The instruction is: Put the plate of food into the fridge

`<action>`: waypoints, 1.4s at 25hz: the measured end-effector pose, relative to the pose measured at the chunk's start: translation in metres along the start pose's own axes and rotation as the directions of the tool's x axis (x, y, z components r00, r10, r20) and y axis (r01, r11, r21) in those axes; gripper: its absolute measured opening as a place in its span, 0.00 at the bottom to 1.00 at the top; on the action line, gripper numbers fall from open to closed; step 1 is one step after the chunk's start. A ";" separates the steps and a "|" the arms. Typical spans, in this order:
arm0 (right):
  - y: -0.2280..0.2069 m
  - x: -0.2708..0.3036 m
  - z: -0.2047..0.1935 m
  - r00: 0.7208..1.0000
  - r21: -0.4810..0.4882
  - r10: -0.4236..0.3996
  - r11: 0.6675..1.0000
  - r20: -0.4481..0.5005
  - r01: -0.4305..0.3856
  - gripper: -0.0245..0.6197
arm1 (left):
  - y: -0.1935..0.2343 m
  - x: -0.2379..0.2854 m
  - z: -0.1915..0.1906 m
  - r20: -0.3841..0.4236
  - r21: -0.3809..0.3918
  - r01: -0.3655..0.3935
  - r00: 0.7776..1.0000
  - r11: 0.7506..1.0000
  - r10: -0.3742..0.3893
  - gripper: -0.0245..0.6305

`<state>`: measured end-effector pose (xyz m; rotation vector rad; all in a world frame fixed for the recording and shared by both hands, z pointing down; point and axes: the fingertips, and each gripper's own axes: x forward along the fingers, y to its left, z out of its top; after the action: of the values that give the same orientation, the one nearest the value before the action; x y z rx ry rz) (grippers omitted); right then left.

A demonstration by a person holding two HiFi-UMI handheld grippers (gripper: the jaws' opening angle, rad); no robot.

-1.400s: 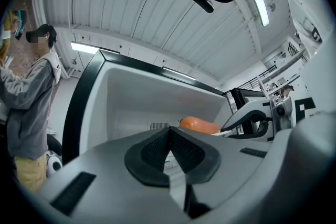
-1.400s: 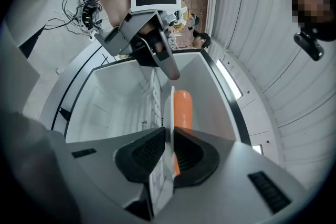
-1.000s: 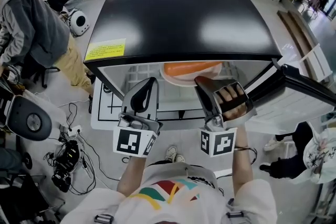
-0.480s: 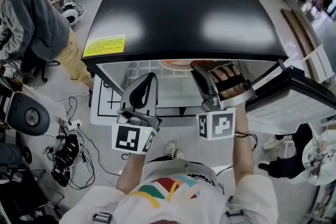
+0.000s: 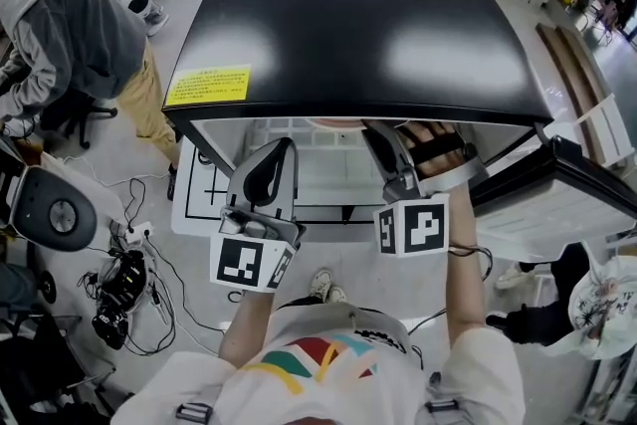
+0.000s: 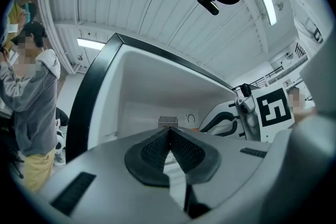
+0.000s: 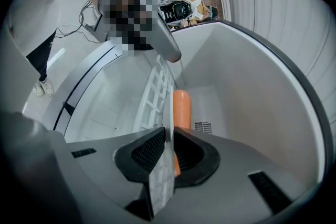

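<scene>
Reaching under the black top edge of the fridge (image 5: 348,15), the right gripper (image 7: 167,150) pinched the plate (image 7: 160,186) by its rim. Orange food (image 7: 182,107) lay just beyond the jaws, close by the wire shelf (image 7: 156,86), with open white cavity ahead. The left gripper (image 6: 169,147) hung outside, pressed together and empty.

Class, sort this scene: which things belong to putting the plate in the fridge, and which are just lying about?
Job: open fridge; plate; orange food on it; right gripper, shut on the plate's rim.
Lying about: floor cables; person in grey hoodie; left gripper, shut and empty.
</scene>
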<state>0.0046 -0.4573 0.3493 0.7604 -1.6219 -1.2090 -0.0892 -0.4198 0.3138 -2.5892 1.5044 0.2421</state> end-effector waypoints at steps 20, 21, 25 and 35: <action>-0.001 -0.011 0.022 0.933 0.236 0.231 0.925 0.275 -0.299 0.34 | -0.005 -0.004 0.012 0.039 -0.026 0.019 0.999 0.999 -0.018 0.04; -0.003 -0.014 0.025 0.922 0.264 0.233 0.910 0.308 -0.318 0.35 | -0.006 -0.004 0.014 0.042 -0.024 0.021 0.999 0.999 -0.020 0.04; -0.007 -0.020 0.032 0.916 0.294 0.210 0.902 0.343 -0.317 0.37 | -0.007 -0.006 0.018 0.050 -0.019 0.019 0.999 1.000 -0.018 0.04; -0.054 -0.081 0.044 0.888 0.527 -0.100 0.832 0.450 -0.173 0.37 | -0.018 -0.011 0.031 0.068 -0.003 0.026 0.997 1.000 -0.026 0.04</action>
<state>-0.0100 -0.3882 0.2692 0.8229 -2.4435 -0.9232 -0.0814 -0.3952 0.2869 -2.5744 1.4484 0.3267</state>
